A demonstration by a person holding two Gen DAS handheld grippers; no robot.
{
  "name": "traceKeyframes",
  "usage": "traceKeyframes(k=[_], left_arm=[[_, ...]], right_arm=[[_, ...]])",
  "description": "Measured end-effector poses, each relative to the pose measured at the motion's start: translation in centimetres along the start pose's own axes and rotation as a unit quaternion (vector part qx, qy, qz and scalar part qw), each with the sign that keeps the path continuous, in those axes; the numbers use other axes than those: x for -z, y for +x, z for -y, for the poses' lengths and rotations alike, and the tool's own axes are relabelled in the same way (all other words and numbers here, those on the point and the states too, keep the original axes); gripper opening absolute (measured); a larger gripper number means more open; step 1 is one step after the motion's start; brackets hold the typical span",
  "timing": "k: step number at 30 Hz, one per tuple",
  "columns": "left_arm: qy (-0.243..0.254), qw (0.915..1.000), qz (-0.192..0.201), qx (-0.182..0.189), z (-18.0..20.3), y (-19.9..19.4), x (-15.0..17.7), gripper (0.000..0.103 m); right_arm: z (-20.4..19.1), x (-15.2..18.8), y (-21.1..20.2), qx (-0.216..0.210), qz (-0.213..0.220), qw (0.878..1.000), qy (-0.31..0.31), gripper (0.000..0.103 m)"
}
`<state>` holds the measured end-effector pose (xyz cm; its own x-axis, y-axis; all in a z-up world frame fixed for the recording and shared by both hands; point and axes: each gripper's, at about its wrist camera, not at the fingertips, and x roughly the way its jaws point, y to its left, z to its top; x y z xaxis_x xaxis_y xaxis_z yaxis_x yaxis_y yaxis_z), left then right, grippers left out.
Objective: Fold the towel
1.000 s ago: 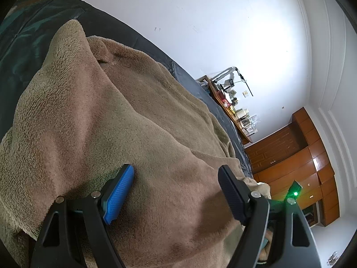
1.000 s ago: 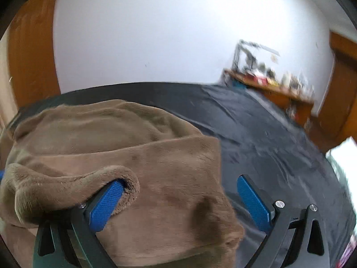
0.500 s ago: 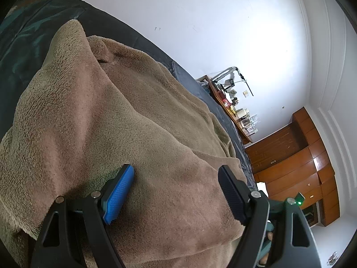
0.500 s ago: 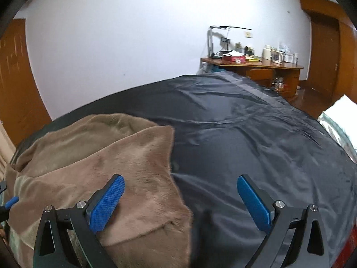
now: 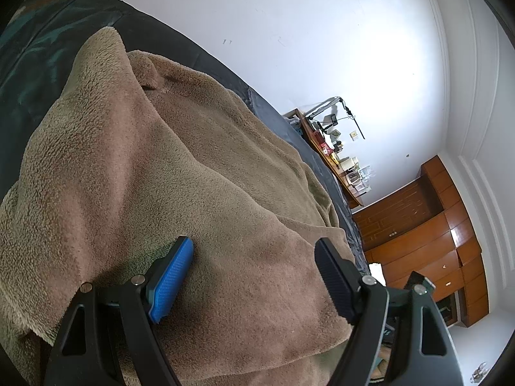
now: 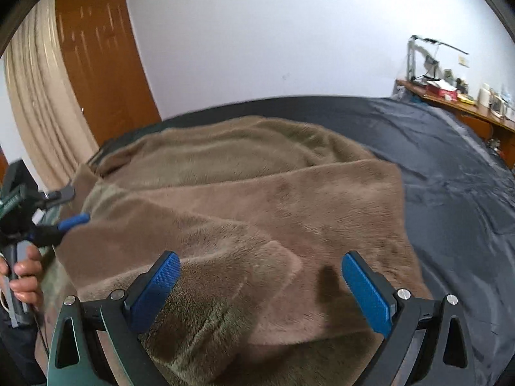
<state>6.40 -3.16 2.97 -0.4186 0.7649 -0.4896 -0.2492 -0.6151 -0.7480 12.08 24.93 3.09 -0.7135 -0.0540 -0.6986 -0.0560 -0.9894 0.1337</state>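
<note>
Hovering with both sets of jaws wide and empty, we should pinch the towel (image 6: 257,199) edge squarely between them before lifting.

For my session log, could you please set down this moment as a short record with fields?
scene: bedroom, bed with a dark sheet
towel: brown, fluffy, lying rumpled in overlapping layers on the sheet
left gripper: open, over the towel, gripping nothing
right gripper: open, over the near folded edge, gripping nothing
hand: holds the left gripper's handle, seen at the left edge of the right wrist view
background: wooden desk with clutter, wooden door, curtain
</note>
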Motion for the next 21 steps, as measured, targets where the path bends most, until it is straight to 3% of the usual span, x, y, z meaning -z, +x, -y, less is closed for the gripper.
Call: traceKeyframes(k=[3, 5, 11, 16, 18, 21], left_arm=[[-0.002, 1.0000, -0.001, 0.001, 0.0, 0.0, -0.1, 0.081], [-0.003, 1.0000, -0.001, 0.001, 0.0, 0.0, -0.2, 0.081], [-0.006, 1.0000, -0.001, 0.003, -0.1, 0.1, -0.4, 0.081], [-0.018, 0.9998, 0.009, 0.005, -0.4, -0.2, -0.5, 0.081], [-0.029, 0.9987, 0.042, 0.002, -0.7, -1.7, -0.8, 0.081], [-0.047, 0.9926, 0.112, -0.005, -1.3, -4.8, -1.3, 0.081]], right_arm=[[-0.4, 0.3, 0.6, -0.012, -0.019, 1.000, -0.018, 0.088], [-1.0, 0.5, 0.8, -0.017, -0.022, 0.999, -0.027, 0.066], [-2.8, 0.7, 0.5, -0.031, -0.013, 0.998, -0.061, 0.037], [-3.5, 0.1, -3.2, -0.011, 0.063, 0.996, -0.067, 0.033], [-3.9, 0.0, -3.8, 0.030, 0.082, 0.993, -0.079, 0.031], [-3.9, 0.5, -2.8, 0.049, 0.065, 0.993, -0.087, 0.031]])
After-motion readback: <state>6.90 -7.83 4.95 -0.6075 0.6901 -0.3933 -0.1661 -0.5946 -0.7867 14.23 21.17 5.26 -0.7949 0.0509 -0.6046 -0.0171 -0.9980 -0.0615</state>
